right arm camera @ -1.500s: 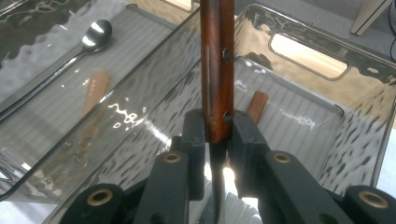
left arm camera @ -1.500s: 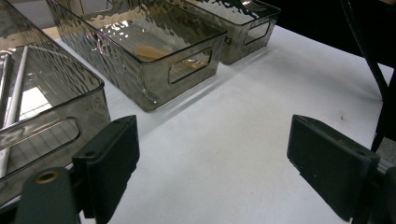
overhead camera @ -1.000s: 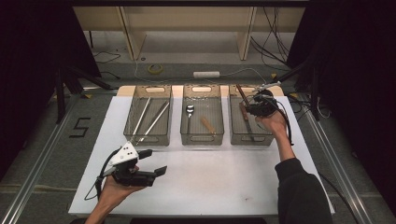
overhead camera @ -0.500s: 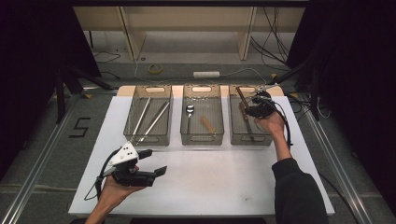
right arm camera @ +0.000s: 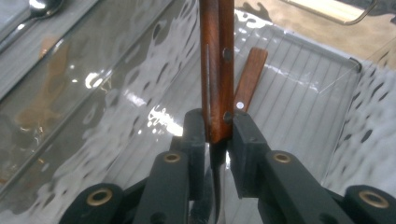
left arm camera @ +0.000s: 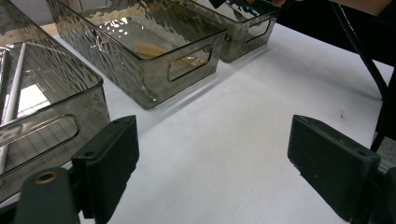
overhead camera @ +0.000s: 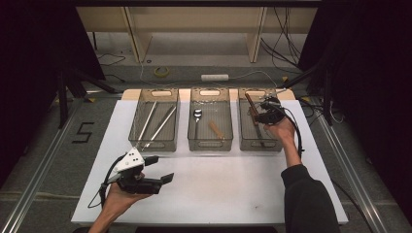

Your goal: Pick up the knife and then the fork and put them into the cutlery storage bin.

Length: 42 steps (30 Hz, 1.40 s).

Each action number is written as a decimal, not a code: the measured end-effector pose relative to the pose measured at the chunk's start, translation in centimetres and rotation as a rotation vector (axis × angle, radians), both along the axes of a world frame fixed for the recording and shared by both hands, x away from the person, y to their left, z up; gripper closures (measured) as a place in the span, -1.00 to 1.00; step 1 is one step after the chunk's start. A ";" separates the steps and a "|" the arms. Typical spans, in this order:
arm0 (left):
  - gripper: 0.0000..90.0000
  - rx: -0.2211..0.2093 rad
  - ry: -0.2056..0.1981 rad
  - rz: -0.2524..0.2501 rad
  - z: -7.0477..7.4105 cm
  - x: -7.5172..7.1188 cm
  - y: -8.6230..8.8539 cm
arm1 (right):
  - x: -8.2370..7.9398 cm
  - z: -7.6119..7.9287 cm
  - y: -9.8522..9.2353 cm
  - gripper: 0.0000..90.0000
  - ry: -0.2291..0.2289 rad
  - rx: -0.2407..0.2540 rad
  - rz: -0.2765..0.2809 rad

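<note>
holding a wooden-handled knife [right arm camera: 216, 70] over the right-hand bin [overhead camera: 241, 141], the right gripper [overhead camera: 266, 115] has its jaws clenched on the handle's lower end, the rivets showing just above the pads in the right gripper view. a second wooden handle [right arm camera: 250, 77] lies on the bin floor at about one o'clock from the held one, close beside it. judged step: placing sorted cutlery, with this knife about to go down into that bin. the next move seems to call for lowering and tilting the knife flat beside the piece already there, then parting the jaws only once it rests on the floor. the left gripper [overhead camera: 156, 171] sits at seven o'clock on the white table [overhead camera: 233, 189], jaws released and wide with nothing between them, the middle bin [left arm camera: 154, 51] at twelve o'clock ahead of it. compared with the earlier frames, the right gripper has drawn slightly toward six o'clock over its bin; the left one is unchanged.
</note>
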<state>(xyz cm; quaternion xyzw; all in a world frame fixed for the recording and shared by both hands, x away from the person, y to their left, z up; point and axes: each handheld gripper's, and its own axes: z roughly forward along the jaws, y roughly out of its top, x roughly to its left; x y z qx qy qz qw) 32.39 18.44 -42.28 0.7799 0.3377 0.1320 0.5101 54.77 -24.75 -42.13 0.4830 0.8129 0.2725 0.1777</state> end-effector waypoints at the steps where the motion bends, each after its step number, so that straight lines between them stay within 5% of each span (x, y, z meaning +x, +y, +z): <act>1: -0.64 -0.002 0.000 0.001 0.0 0.0 0.0 | 0.0 -0.1 0.0 0.73 0.001 -0.001 -0.001; 9: -0.64 0.002 0.000 -0.002 0.0 0.0 0.0 | 0.0 -0.4 -0.1 0.70 0.034 -0.006 -0.011; 12: -0.64 -0.003 0.002 0.001 0.0 0.0 0.0 | 0.0 -0.3 -0.3 0.42 0.040 0.024 -0.021; 16: -0.64 0.002 -0.003 0.001 0.0 0.0 0.0 | -0.3 0.1 -0.5 0.29 0.037 0.040 -0.015; 42: -0.65 -0.014 0.004 0.010 0.0 0.0 0.0 | -5.5 2.1 1.2 -0.12 -0.098 0.204 0.119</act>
